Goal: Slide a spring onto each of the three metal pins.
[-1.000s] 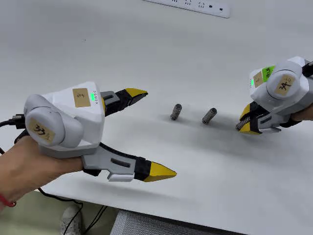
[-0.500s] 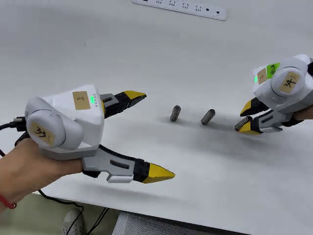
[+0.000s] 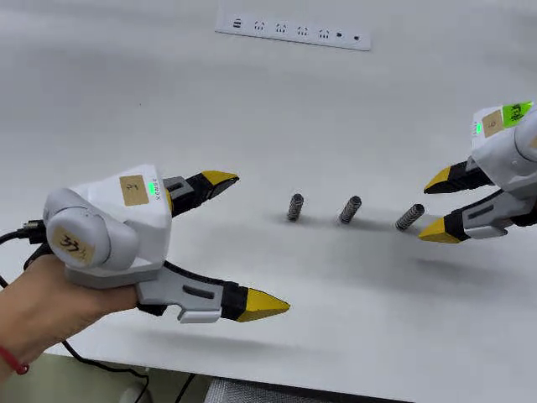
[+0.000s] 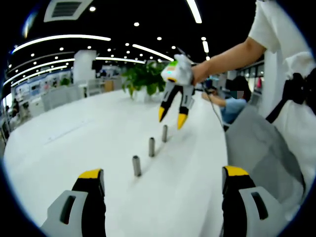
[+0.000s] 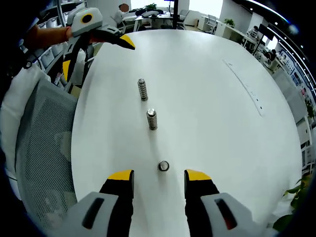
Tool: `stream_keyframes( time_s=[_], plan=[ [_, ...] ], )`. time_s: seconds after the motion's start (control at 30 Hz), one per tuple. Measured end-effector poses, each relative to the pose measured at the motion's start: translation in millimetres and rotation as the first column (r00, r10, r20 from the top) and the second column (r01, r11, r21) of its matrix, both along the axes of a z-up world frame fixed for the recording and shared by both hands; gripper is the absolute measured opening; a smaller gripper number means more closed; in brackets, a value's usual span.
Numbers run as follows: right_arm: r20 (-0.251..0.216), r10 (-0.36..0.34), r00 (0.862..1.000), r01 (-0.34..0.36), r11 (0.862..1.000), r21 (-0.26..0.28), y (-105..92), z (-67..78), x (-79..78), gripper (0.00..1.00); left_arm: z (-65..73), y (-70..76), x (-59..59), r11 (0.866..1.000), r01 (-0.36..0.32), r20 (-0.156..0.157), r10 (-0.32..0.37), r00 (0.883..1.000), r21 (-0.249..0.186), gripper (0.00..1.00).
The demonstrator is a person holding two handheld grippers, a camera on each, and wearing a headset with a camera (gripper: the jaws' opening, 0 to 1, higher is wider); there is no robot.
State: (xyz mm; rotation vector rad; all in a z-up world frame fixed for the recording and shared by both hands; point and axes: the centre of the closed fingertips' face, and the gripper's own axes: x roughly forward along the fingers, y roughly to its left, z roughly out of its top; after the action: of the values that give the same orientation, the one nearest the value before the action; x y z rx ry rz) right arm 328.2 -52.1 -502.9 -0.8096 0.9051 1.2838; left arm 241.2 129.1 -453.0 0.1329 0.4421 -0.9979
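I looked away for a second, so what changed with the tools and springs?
The right tool opened, let go of the near spring and drew back. The left tool stayed open. The middle spring and far spring stayed in place.

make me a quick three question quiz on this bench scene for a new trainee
1. How many springs stand in the row on the table?
2. True or false: the left gripper is shut.
3. Which lies nearest the right gripper?
A) the power strip
B) the end spring of the row
C) the left gripper

Key
1. Three.
2. False: its jaws stand wide apart.
3. B.
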Motion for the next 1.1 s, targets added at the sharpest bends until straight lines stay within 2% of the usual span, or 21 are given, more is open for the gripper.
stream_keyframes(
  time_s=[0.27, 0.53, 0.63, 0.87, 0.97, 1.0, 1.1],
  plan=[
    [0.004, -0.097, 0.995, 0.096, 0.990, 0.104, -9.0, 18.7, -13.8, 0.52, -3.5, 3.1, 0.6, 0.999, 0.014, 0.004, -0.014, 1.000, 0.040, 1.00],
    [0.011, -0.165, 0.986, 0.159, 0.967, 0.199, -20.0, 29.9, -30.9, 0.63, -6.3, 5.3, 2.5, 0.997, 0.018, 0.009, -0.019, 1.000, 0.078, 1.00],
    [0.007, -0.192, 0.981, 0.184, 0.953, 0.239, -24.8, 31.3, -38.8, 0.68, -10.9, 8.4, 2.3, 0.995, 0.020, 0.001, -0.020, 1.000, 0.098, 1.00],
    [0.009, -0.242, 0.970, 0.227, 0.921, 0.315, -31.7, 34.1, -50.1, 0.77, -11.6, 12.6, 2.9, 0.994, 0.008, -0.004, -0.007, 1.000, 0.107, 1.00],
    [0.002, -0.270, 0.963, 0.250, 0.896, 0.368, -34.0, 35.9, -54.0, 0.83, -13.1, 14.6, 3.8, 0.993, 0.001, -0.005, -0.001, 1.000, 0.121, 1.00],
    [-0.001, -0.271, 0.963, 0.252, 0.893, 0.373, -34.4, 36.1, -54.8, 0.85, -13.2, 14.8, 3.8, 0.992, 0.001, -0.005, -0.001, 1.000, 0.123, 1.00],
    [-0.012, -0.295, 0.955, 0.274, 0.870, 0.409, -38.0, 37.3, -59.2, 0.90, -14.0, 15.6, 4.3, 0.991, 0.001, -0.008, 0.001, 1.000, 0.131, 1.00]
  ],
)
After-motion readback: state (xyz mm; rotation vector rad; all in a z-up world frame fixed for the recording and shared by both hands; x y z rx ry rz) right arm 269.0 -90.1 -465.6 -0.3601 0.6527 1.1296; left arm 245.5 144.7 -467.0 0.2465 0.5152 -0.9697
